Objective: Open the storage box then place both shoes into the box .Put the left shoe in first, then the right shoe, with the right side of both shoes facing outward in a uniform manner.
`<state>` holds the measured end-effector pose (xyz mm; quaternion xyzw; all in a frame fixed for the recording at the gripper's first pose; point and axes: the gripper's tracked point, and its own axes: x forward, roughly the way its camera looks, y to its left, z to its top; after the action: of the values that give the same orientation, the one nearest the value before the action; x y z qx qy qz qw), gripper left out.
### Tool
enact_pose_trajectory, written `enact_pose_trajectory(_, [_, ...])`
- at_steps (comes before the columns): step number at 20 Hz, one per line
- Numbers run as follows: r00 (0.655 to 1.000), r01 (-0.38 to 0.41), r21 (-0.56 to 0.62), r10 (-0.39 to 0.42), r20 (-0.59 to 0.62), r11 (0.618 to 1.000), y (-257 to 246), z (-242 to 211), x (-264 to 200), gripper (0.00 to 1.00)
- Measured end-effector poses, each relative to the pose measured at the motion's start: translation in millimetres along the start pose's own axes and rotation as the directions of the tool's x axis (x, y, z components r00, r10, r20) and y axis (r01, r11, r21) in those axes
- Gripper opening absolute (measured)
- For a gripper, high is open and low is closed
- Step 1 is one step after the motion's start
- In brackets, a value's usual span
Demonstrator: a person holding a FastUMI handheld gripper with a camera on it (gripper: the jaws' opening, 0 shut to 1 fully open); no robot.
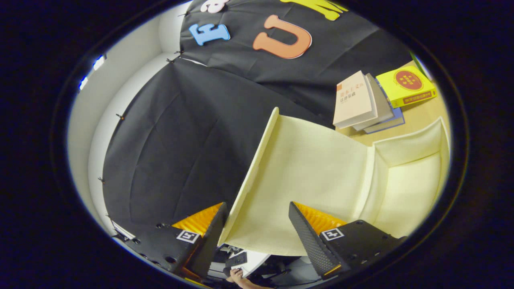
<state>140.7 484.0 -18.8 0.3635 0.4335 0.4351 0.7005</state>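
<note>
Claw (257,224) wide open, fingers either side of storage box's raised lid (297,176), not clamping it. Storage box (405,192) interior open just beyond lid. Book stack (367,104) on table (421,114) behind box.

The claw (257,224) fingers hide the lid's (297,180) near edge.

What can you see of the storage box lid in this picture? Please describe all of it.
The lid is a pale cream panel that looks like woven fabric over a stiff board. It is raised open, joined by a fold to the box, whose inside shows beside it. The lid's free edge lies between the fingers of the gripper, which stand apart; whether either finger touches it I cannot tell.
</note>
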Motion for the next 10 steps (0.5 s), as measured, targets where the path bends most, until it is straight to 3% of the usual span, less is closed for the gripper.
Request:
enact_pose_trajectory(7, [0.998, 0.045, -0.036, -0.044, 0.036, 0.998, -22, 1, -23, 0.95])
enact_pose_trajectory(10, [0.987, 0.148, -0.042, -0.146, 0.061, 0.988, -64, 10, -45, 0.95])
